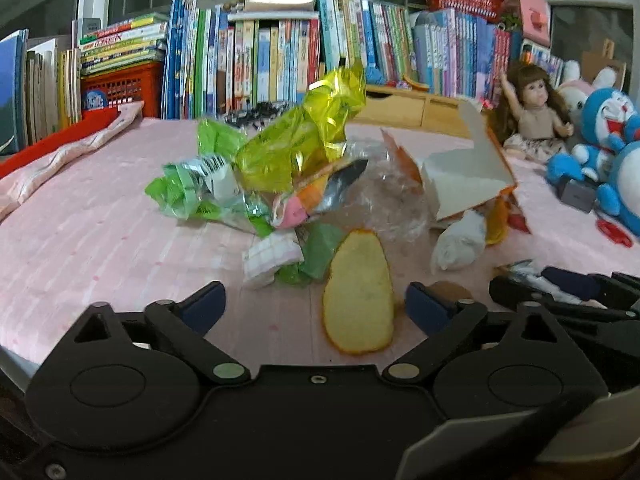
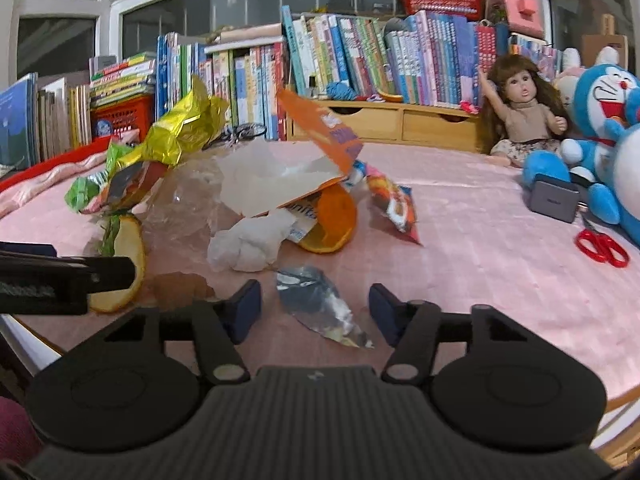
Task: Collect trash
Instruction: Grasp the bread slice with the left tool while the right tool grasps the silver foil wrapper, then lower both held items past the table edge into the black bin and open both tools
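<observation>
Foil scrap (image 2: 320, 304) lies between the right gripper's (image 2: 314, 310) parted, untouching fingers (image 2: 246, 308).

dim pinkish indoor light, soft focus, fisheye-bent edges.

Left gripper (image 1: 314, 304) low and tilted down, jaws spread wide, nothing clamped. Right gripper (image 2: 314, 308) just beside it, jaws narrower, pads pressing on nothing.

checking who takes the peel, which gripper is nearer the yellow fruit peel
Left. The yellow peel lies between the left gripper's open fingers; the right gripper sits off to its right, around a foil scrap.
</observation>
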A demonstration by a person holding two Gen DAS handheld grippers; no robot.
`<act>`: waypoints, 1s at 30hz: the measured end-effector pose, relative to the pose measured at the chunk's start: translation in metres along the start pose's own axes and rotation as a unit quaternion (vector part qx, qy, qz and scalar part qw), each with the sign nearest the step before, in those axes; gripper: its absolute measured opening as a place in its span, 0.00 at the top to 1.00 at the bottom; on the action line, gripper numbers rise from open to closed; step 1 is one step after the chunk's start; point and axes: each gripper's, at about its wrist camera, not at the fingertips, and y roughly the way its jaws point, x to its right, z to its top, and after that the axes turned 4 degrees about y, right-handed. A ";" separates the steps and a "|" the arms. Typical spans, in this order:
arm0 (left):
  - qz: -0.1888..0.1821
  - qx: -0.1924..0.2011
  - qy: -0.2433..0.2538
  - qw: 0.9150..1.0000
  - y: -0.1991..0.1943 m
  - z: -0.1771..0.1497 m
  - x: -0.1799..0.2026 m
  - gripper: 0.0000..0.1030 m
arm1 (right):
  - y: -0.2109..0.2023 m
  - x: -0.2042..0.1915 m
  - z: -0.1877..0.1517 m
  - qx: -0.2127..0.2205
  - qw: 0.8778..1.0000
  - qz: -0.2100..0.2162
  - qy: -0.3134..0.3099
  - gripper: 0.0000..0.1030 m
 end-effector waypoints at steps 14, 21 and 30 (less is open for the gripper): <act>-0.005 0.010 -0.038 0.999 -0.002 -0.005 -0.010 0.87 | -0.012 0.004 0.008 0.028 0.999 -0.004 0.021 0.78; -0.011 0.023 -0.033 0.999 -0.019 -0.004 -0.017 0.91 | -0.031 0.002 0.013 0.044 0.998 0.019 0.032 0.80; -0.011 0.030 -0.022 0.999 -0.019 -0.010 -0.013 0.28 | -0.043 -0.004 0.005 0.045 0.998 0.015 0.028 0.80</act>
